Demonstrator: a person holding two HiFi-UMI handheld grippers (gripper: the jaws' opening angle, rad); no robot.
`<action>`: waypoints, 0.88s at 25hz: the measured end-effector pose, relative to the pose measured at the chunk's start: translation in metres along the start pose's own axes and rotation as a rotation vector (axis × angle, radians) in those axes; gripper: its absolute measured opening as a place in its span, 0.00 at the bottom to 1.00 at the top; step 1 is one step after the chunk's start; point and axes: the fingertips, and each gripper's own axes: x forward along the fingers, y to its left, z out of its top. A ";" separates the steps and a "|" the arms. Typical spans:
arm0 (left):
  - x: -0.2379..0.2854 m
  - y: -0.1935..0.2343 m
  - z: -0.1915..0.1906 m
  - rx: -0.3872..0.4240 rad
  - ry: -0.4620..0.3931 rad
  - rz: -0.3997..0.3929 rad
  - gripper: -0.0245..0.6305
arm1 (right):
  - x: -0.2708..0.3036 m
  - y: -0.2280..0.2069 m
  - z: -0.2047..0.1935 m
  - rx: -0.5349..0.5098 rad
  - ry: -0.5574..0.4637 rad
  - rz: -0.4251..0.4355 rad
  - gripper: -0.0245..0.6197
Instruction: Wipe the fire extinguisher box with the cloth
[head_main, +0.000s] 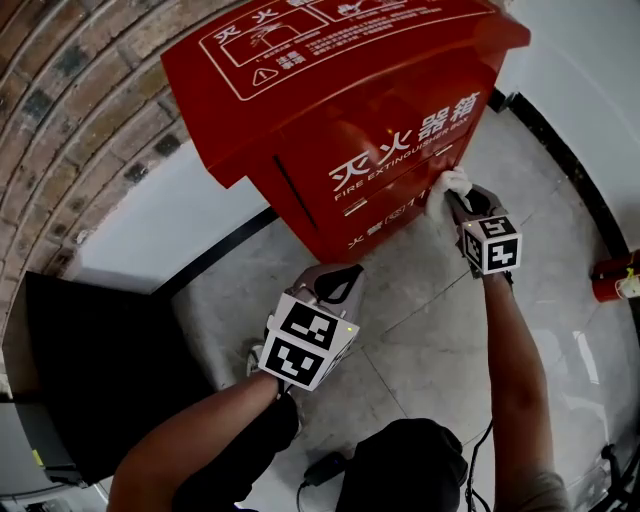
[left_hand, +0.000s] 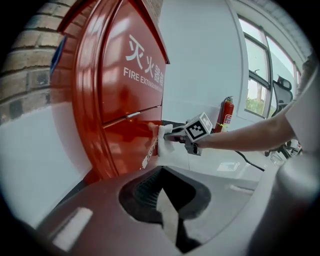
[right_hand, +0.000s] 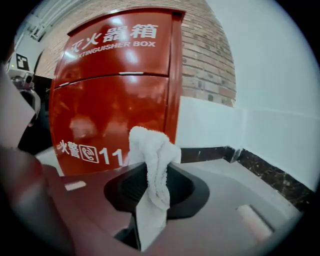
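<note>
The red fire extinguisher box (head_main: 380, 120) stands against the wall, its white-lettered front facing me. My right gripper (head_main: 456, 206) is shut on a white cloth (head_main: 447, 187), and the cloth is against the box's lower front panel near its right edge. In the right gripper view the cloth (right_hand: 152, 160) sticks up from the jaws in front of the box (right_hand: 115, 90). My left gripper (head_main: 338, 278) hovers low before the box's bottom left, shut with nothing in it. From the left gripper view I see the right gripper (left_hand: 169, 136) pressing the cloth (left_hand: 162, 145) on the box (left_hand: 120, 100).
A small red fire extinguisher (head_main: 620, 280) stands on the tiled floor at the right wall, also visible as the extinguisher (left_hand: 225, 114). A brick wall (head_main: 70, 100) rises behind the box. A dark object (head_main: 100, 370) sits at the left. A black cable (head_main: 480, 450) trails by my feet.
</note>
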 end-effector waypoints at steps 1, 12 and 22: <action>0.001 -0.001 0.000 0.012 0.006 -0.007 0.04 | 0.002 -0.011 -0.002 0.015 0.013 -0.026 0.22; -0.010 0.010 -0.034 0.043 0.073 -0.025 0.04 | 0.021 -0.054 -0.051 0.159 0.115 -0.238 0.21; -0.030 0.041 -0.060 0.056 0.119 0.022 0.04 | 0.029 0.013 -0.072 0.232 0.058 -0.070 0.20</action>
